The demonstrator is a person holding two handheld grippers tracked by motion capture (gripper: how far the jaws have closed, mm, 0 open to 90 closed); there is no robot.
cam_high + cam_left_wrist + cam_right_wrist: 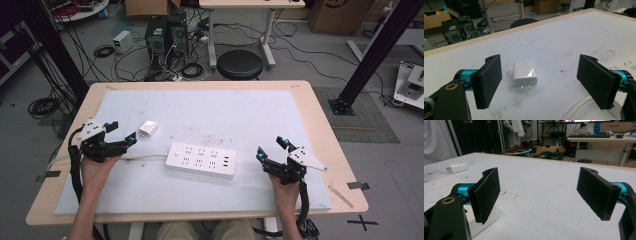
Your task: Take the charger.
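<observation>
Left gripper (124, 133): jaws wide apart, holding nothing, aimed at the charger.
Small white two-pronged plug-in charger (524, 74): flat on the table (310, 125), between the left jaws, untouched.
Right gripper (272, 148): wide open, empty.

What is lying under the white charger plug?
The white charger plug lies flat on the white mat, which covers the wooden table. Its two metal prongs point toward the open left hand-held gripper. Its underside is hidden.

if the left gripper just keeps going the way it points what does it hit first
Most likely the white charger, lying prongs toward the open left gripper, roughly centred between its jaws; depth is hard to judge.
</observation>
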